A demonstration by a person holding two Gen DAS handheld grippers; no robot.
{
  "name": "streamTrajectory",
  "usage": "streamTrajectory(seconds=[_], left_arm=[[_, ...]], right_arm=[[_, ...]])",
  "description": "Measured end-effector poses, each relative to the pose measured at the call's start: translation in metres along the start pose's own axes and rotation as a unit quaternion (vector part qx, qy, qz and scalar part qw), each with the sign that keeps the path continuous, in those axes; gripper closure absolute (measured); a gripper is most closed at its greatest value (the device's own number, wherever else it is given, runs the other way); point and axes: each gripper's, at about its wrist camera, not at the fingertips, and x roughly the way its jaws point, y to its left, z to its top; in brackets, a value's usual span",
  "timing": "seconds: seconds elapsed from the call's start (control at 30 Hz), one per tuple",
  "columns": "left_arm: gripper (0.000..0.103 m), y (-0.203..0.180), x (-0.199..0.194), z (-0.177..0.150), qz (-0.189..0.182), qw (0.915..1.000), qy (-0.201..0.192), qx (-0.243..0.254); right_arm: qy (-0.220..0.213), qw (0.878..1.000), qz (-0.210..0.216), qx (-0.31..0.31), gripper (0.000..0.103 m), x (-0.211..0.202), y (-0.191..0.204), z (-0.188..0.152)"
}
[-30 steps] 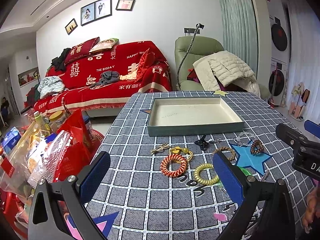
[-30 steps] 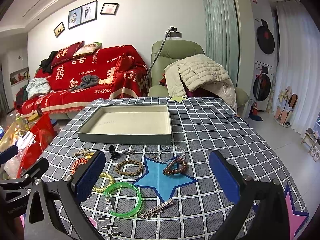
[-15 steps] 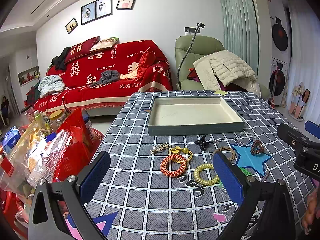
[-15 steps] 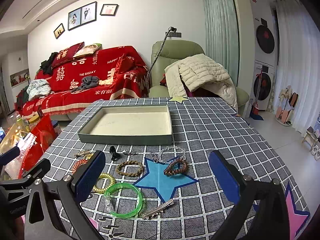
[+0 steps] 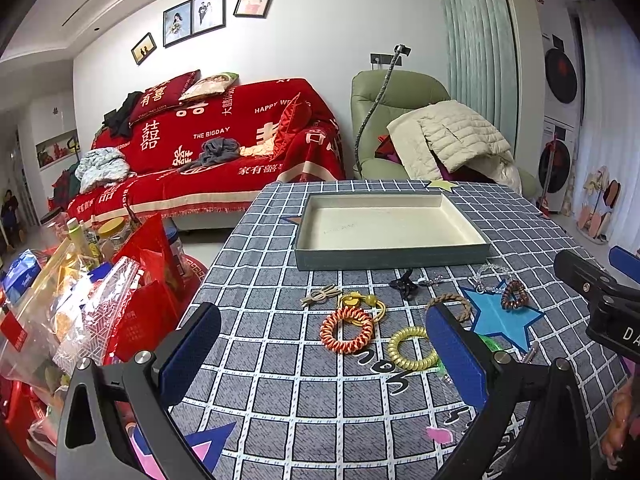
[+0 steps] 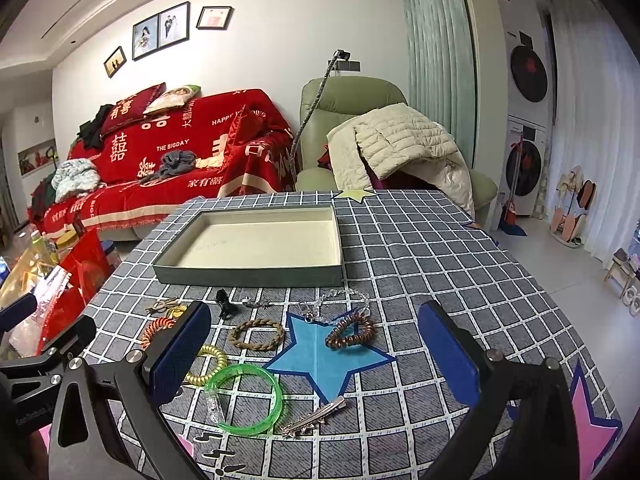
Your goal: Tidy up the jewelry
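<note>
An empty grey-green tray (image 5: 392, 258) (image 6: 248, 274) sits at the table's far middle. Jewelry lies loose in front of it: an orange coil band (image 5: 346, 330), a yellow coil band (image 5: 412, 348) (image 6: 206, 364), a braided ring (image 6: 257, 334), a brown coil band (image 6: 351, 333) (image 5: 514, 293), a green bangle (image 6: 245, 398), a silver clip (image 6: 314, 421), a black claw clip (image 6: 225, 305) and a clear bead bracelet (image 6: 340, 300). My left gripper (image 5: 322, 354) is open and empty above the near table. My right gripper (image 6: 314, 358) is open and empty over the bangle and blue star.
The table wears a grey checked cloth (image 6: 440, 264) with star stickers. Bags of snacks and bottles (image 5: 72, 292) crowd the floor at the left. A red sofa (image 5: 216, 152) and a green armchair (image 5: 400, 120) stand behind the table.
</note>
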Motion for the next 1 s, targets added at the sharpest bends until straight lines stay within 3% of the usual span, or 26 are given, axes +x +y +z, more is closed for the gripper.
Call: streamTrajectory(seconds=[1.0], left_arm=[[0.0, 0.0014, -0.0001, -0.0014, -0.001, 1.0, 0.001, 0.0]], right_arm=[[0.001, 1.0, 0.001, 0.003, 0.0, 0.003, -0.0015, -0.0032]])
